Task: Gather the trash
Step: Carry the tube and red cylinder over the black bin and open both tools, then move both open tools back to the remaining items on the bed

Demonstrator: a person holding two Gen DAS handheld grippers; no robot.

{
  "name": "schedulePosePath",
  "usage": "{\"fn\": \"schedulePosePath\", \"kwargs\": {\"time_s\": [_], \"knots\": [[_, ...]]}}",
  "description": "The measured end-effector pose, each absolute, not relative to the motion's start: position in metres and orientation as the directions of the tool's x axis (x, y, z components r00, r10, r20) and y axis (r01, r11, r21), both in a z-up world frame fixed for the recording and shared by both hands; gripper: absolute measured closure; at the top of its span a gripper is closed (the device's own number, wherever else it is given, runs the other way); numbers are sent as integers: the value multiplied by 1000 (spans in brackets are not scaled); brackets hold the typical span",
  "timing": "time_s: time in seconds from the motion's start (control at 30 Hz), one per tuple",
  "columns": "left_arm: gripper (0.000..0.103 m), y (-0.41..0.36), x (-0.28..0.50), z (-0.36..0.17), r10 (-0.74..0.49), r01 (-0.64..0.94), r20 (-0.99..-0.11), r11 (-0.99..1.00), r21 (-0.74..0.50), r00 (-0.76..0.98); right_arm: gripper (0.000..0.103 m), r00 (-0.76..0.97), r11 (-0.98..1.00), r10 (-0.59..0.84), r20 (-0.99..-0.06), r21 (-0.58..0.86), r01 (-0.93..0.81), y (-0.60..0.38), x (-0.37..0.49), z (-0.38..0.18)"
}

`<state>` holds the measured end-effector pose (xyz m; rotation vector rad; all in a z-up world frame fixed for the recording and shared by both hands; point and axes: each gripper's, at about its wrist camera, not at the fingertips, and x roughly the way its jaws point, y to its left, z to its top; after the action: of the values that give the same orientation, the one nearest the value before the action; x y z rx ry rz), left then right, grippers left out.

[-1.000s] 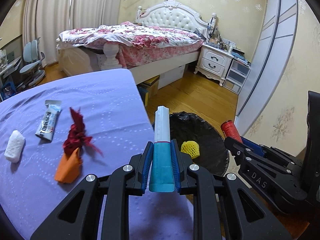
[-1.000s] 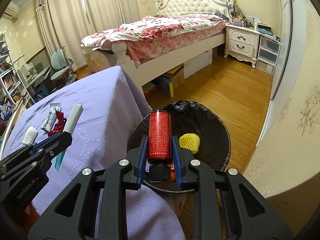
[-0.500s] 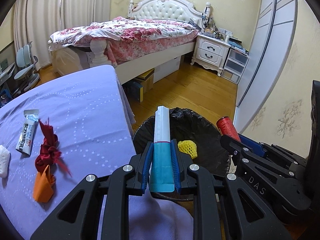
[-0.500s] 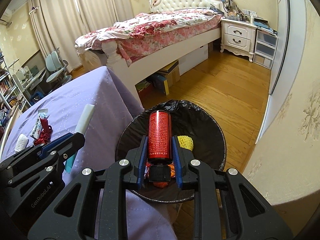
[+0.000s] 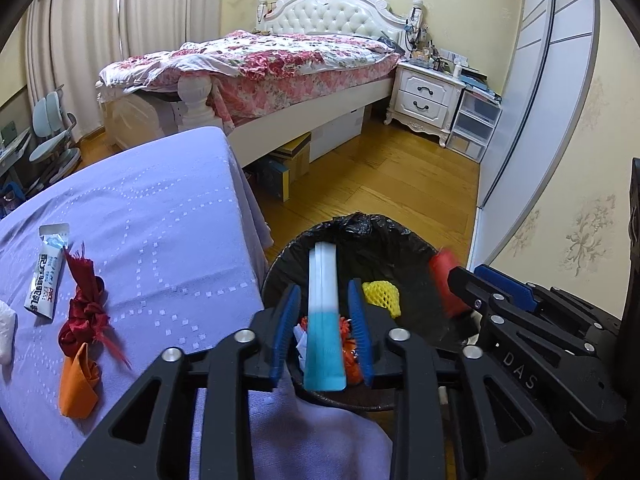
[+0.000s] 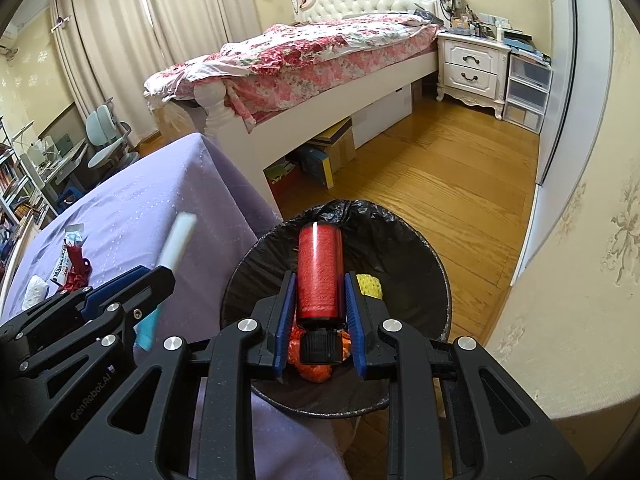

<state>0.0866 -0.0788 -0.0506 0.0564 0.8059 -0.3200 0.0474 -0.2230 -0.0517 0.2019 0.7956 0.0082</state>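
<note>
Both grippers hover over a bin lined with a black bag (image 5: 384, 240) beside the purple table. My left gripper (image 5: 324, 300) is open; the white-and-teal tube (image 5: 323, 312) sits loose between its spread jaws, over the bin. My right gripper (image 6: 319, 296) is open too, with gaps beside the red can (image 6: 319, 276), which is blurred in the left wrist view (image 5: 445, 284). The bin (image 6: 416, 264) holds a yellow foam net (image 5: 380, 294) and orange scraps (image 6: 316, 368).
On the purple tablecloth (image 5: 160, 240) lie a white wrapper (image 5: 46, 276), a dark red ribbon (image 5: 84, 312), an orange scrap (image 5: 78, 380) and a white wad (image 5: 6, 332). A bed (image 5: 280, 68), a nightstand (image 5: 426, 96) and wooden floor lie beyond. A wall stands close on the right.
Both grippers moved right, over the bin, then opened. The tube and the red can are released and look blurred with motion.
</note>
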Motion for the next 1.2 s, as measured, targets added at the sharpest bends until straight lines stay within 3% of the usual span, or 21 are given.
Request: {"fn": "schedulePosePath", "kwargs": {"time_s": [0.13,0.33,0.47,1.2], "knots": [[49,-71,84,-48,-254,283,-709,956,-81,658,68,704,983,57,-708,164,85,-223,48,-52],[37,-57,80,-45,-242,254,-705,963,-91,667,55,712,984,40,-701,149,92,-220,44,-49],[36,-43,73,-41,-223,233,-699,969,-83,679,50,709,986,43,-704,146,85,-218,41,-46],[35,73,46,-36,-94,32,-705,994,-101,703,50,690,986,165,-705,145,-88,-126,26,-34]]}}
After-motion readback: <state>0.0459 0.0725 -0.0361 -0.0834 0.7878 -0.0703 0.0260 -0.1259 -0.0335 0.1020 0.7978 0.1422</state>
